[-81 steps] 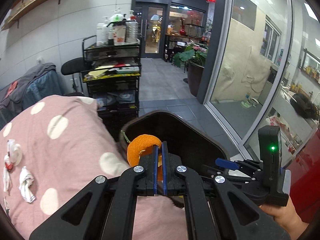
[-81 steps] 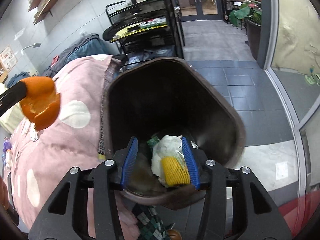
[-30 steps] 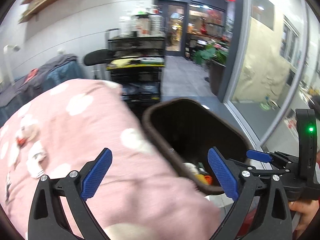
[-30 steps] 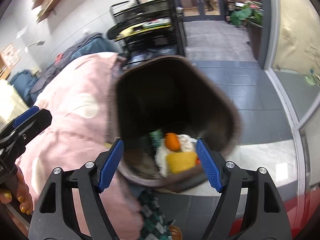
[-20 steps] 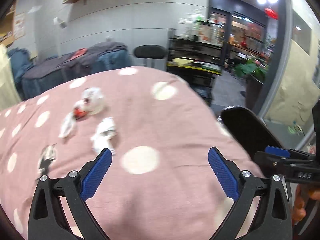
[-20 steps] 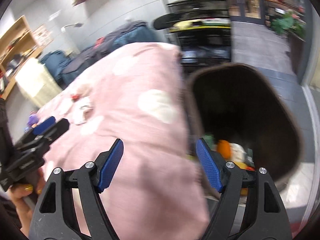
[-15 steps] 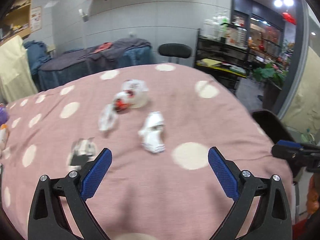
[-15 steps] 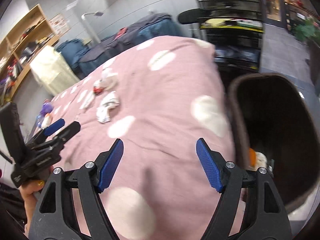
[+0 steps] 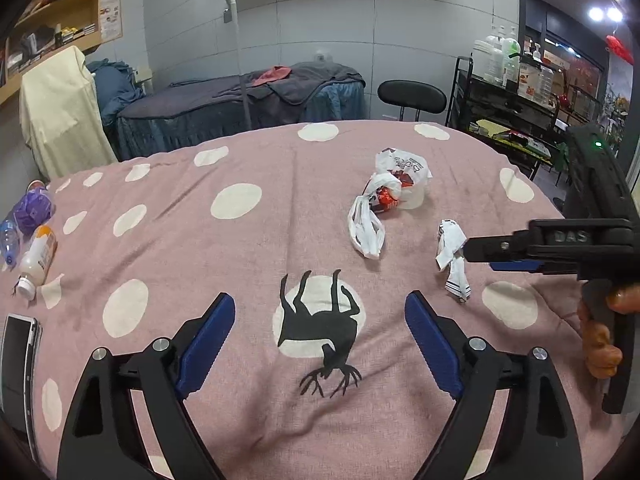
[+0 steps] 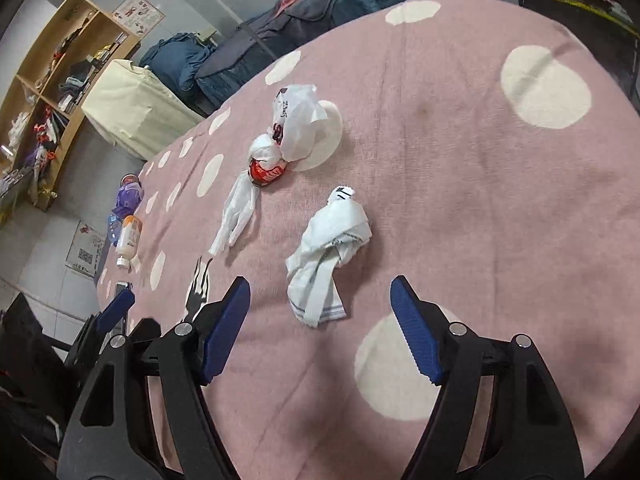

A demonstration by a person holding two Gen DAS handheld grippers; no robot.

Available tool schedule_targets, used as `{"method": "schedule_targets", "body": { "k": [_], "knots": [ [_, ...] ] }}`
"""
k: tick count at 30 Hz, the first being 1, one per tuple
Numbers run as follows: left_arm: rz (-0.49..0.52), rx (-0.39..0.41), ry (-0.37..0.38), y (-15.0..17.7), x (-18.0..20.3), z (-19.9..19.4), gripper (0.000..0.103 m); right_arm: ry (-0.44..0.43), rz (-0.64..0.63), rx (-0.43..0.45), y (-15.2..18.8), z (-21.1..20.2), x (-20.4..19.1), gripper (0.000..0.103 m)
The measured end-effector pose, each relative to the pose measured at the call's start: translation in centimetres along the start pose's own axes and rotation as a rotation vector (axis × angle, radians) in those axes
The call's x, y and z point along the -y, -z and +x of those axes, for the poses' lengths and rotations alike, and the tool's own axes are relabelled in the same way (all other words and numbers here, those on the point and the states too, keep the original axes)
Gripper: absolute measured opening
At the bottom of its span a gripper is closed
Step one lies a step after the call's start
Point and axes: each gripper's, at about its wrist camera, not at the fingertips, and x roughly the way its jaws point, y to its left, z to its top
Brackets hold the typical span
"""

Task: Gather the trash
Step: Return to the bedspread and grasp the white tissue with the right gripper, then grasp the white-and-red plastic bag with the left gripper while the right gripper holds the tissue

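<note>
A crumpled white paper wad (image 10: 330, 252) lies on the pink spotted tablecloth (image 10: 460, 160) just ahead of my right gripper (image 10: 320, 320). Its jaws are closing, the pads touch nothing, and the wad's near end sits level with the fingertips. Farther off lies a white plastic bag wrapped around a red can (image 10: 280, 148). My left gripper (image 9: 320, 340) hovers over a black deer print (image 9: 324, 332); its jaws are closing with nothing between them. In the left wrist view the paper wad (image 9: 452, 258) is right beside the right gripper (image 9: 480, 254), and the bag with the can (image 9: 390, 190) lies beyond.
At the table's left edge lie a small white bottle (image 9: 36, 256), a clear bottle with purple wrapping (image 9: 28, 216) and a phone (image 9: 18, 356). A black stool (image 9: 412, 96) and a black cart with bottles (image 9: 516, 92) stand behind the table on the right.
Both grippers swung left, away from the brown bin, which has left view, and now face the pink table. Both pairs of jaws stand a little narrower.
</note>
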Motion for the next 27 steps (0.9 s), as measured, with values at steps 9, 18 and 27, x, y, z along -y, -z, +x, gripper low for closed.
{"method": "schedule_targets", "body": {
  "k": [9,18,27],
  "knots": [
    [0.078,-0.040,0.015,-1.6,1.4,3.0,0.082,0.002,0.070,-0.067,-1.3,3.3,0.9,0.028],
    [0.157,-0.093,0.017,-5.3,5.0,8.1,0.076,-0.028,0.008,0.065,1.0,-4.7,1.1,0.028],
    [0.191,-0.158,-0.058,-7.4,7.4,13.1,0.045,0.060,-0.094,0.195,5.7,-12.0,2.5,0.028]
  ]
}}
